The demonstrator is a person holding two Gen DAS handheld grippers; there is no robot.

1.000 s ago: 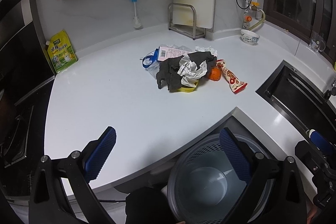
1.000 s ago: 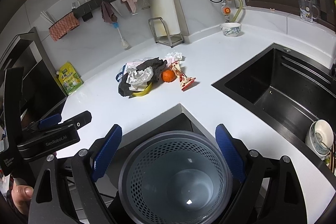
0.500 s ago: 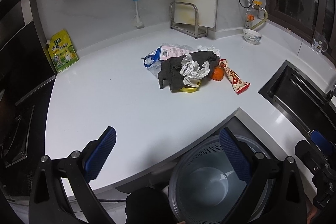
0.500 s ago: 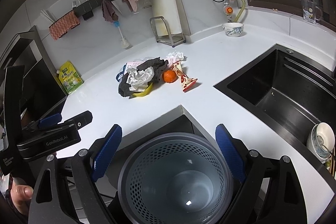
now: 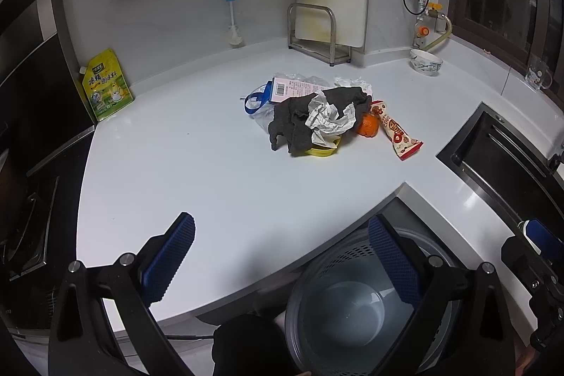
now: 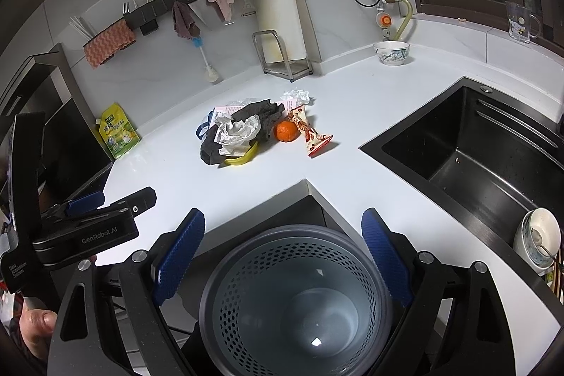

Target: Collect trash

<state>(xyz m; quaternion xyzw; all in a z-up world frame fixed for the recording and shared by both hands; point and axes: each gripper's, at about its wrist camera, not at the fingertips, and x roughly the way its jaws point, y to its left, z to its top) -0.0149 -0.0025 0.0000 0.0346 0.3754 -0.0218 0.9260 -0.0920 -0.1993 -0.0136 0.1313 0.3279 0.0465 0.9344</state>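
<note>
A small heap of trash sits mid-way across a white L-shaped kitchen counter: a dark grey cloth draped over crumpled white paper, a yellow lid-like piece poking out beneath, a pink barcoded packet and a blue-handled clear bag behind, an orange and a red-and-white snack wrapper just beside it. Both hand-held claws hang spread wide and empty, well short of the pile: the left gripper over the counter's near edge, the right gripper above a grey perforated waste bin standing empty on the floor in the counter's inner corner. A black sink lies to the right, a yellow seasoning pouch at far left
</note>
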